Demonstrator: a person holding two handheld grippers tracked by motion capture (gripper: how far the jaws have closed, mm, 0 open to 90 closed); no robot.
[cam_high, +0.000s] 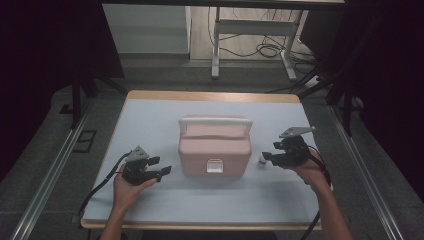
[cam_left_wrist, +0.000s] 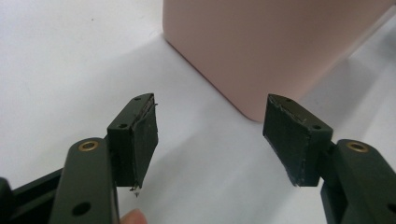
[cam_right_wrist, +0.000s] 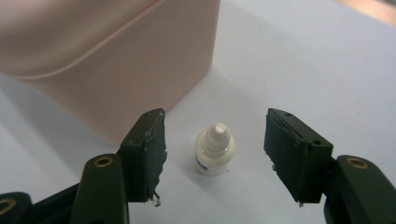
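Observation:
A pink lidded box with a white handle and a front latch stands in the middle of the white table. A small white dropper bottle stands upright just right of the box, also visible as the bottle in the high view. My right gripper is open, its jaws on either side of the bottle without touching it; it sits right of the bottle as the right gripper. My left gripper rests left of the box, open and empty, facing the box's corner.
The table's wooden edge runs along the far side. Beyond it stand a white desk frame and cables on the floor. Metal rails flank the table on both sides. Bare tabletop lies in front of the box.

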